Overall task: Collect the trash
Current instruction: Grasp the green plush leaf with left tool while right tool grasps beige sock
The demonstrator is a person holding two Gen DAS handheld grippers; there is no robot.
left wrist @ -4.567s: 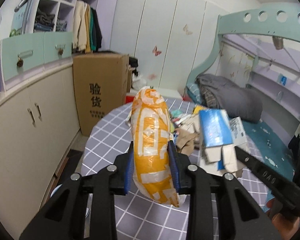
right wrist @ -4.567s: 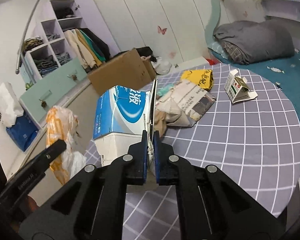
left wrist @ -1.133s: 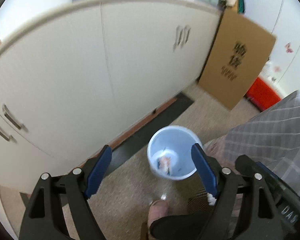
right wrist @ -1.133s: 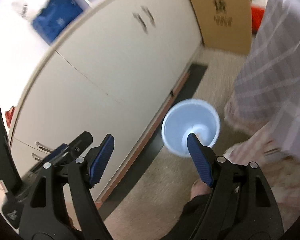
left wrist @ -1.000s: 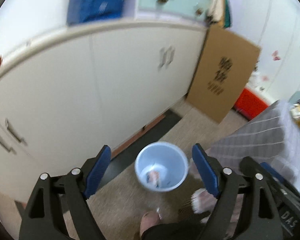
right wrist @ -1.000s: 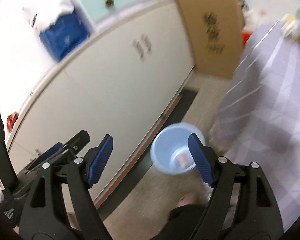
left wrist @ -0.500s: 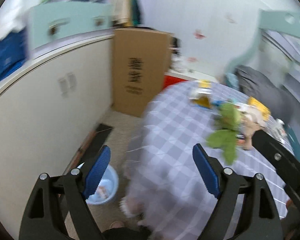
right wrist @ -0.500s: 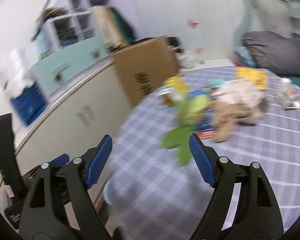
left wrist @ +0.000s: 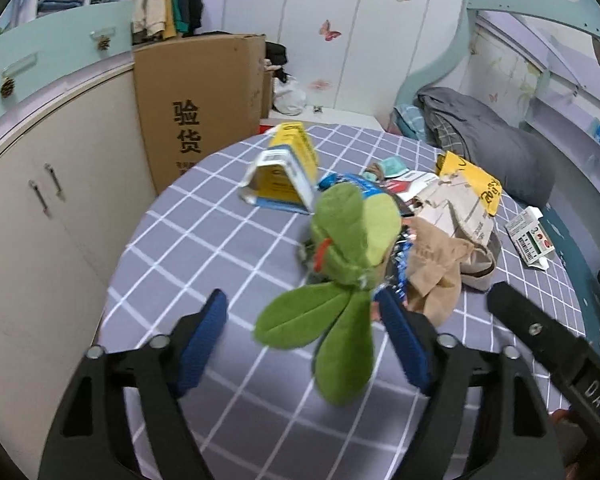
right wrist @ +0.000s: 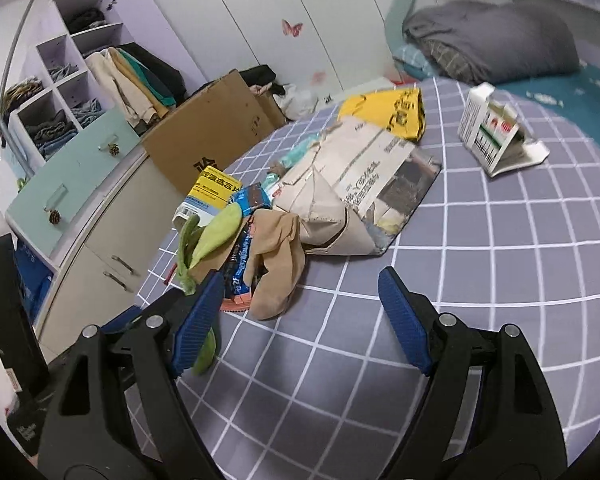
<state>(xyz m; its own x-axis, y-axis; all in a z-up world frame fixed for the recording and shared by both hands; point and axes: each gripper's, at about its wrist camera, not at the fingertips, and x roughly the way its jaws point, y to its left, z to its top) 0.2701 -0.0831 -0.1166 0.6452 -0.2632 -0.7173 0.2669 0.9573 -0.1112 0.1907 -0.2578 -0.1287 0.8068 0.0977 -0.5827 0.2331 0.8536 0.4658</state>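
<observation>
Trash (left wrist: 452, 208): green leafy scrap (left wrist: 340, 264) between my closing left tool (left wrist: 304, 340), untouched; crumpled paper beyond; right tool (right wrist: 300, 312) gapes empty.

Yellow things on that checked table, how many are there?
2: a yellow-and-blue carton lying at the far left of the pile, and a yellow bag at its far right, behind the paper wrapping. Others may be buried underneath.

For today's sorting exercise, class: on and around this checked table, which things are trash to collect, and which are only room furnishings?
Trash to collect:
- green plush scrap
- beige stocking
- yellow-and-blue carton
- crumpled paper bag
- yellow bag
- white carton

Room furnishings:
- large cardboard box
- grey bedding
- cupboard
</observation>
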